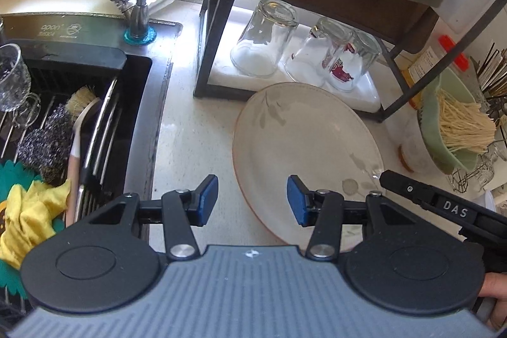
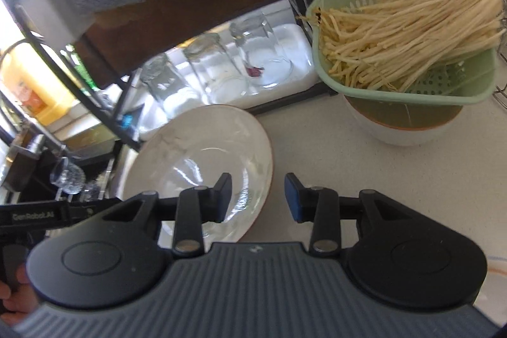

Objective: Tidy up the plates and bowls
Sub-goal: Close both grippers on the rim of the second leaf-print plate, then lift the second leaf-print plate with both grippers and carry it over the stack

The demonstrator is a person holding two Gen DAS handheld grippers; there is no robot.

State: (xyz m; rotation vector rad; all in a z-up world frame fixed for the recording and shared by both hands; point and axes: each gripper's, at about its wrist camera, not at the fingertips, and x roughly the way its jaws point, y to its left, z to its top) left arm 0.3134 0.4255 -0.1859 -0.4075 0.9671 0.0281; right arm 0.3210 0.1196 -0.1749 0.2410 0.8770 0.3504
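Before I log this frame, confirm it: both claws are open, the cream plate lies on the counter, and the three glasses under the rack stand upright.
One detail is wrong: the three glasses under the rack stand upside down, mouths down, as the left wrist view shows. The rest holds: left claw and right claw are open, and the cream plate lies on the counter.

Counts on the counter

One plate (image 1: pixel 304 148), three upturned glasses (image 1: pixel 266 37) at its twelve o'clock, one green colander (image 2: pixel 408 30), one white bowl (image 2: pixel 405 129).

Glossy ceramic plate (image 1: pixel 304 148), clear glass tumblers (image 1: pixel 264 37), green plastic colander (image 2: pixel 408 30)
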